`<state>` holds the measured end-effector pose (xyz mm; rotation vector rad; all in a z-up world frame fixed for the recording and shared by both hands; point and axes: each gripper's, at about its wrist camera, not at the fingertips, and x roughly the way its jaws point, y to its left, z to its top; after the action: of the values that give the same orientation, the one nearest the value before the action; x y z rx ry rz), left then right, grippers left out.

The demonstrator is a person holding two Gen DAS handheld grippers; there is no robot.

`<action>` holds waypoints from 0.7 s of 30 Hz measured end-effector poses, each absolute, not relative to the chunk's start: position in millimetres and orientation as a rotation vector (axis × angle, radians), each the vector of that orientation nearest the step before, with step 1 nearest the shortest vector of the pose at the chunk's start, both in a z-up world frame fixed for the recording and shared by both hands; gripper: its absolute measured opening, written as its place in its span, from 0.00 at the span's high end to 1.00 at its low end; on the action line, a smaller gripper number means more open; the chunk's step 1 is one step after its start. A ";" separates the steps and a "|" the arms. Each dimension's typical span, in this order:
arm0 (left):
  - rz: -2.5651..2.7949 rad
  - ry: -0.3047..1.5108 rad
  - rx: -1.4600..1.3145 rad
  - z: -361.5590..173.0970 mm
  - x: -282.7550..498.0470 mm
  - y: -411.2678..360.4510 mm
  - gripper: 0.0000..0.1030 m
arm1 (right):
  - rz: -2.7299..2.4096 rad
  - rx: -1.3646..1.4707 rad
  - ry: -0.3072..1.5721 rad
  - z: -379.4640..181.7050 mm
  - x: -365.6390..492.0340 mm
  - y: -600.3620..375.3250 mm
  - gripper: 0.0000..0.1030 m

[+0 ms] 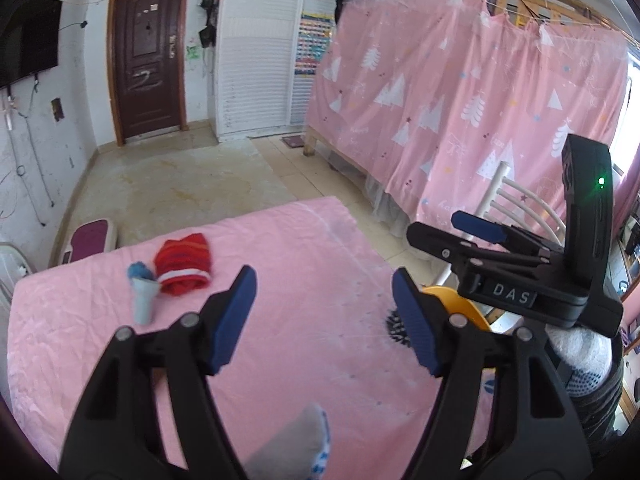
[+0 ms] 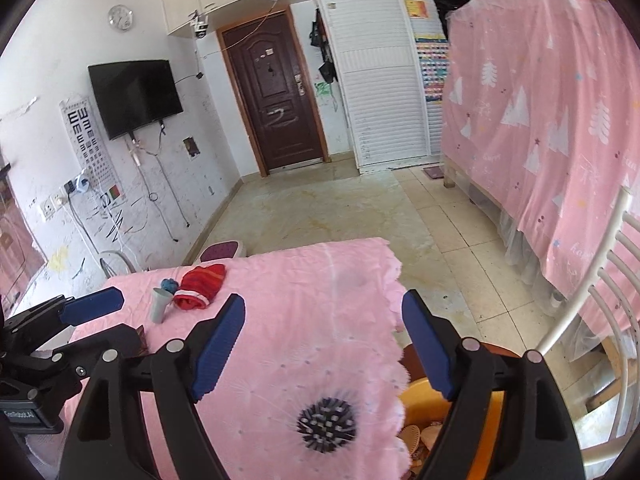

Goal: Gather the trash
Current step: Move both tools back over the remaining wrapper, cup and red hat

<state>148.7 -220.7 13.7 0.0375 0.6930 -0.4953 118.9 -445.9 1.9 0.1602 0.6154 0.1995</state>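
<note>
1. Left wrist view: left gripper (image 1: 324,320) jaws spread wide, nothing between them, raised above the pink tablecloth (image 1: 280,280).
2. Grey cup (image 1: 143,300) lies tipped ahead and to the left of the left gripper, well apart; long axis runs toward and away from the gripper. Blue wad (image 1: 141,271) at its far end, red cloth (image 1: 185,266) just beside.
3. Right gripper (image 2: 324,344) jaws also wide apart, holding nothing, over the cloth's right edge, above an orange bin (image 2: 420,404).
4. Right gripper body reads "DAS".

Cup (image 2: 160,304) left of cloth (image 2: 200,286) on table (image 2: 320,300)
</note>
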 end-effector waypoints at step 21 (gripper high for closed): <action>-0.376 0.767 -0.102 -10.6 180.4 -124.5 0.28 | 0.344 0.020 0.702 -9.9 174.8 -317.8 0.28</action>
<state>180.4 -124.5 -10.6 -0.1024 0.7673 -0.3763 174.8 -317.8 -9.9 0.0201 0.7019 0.3444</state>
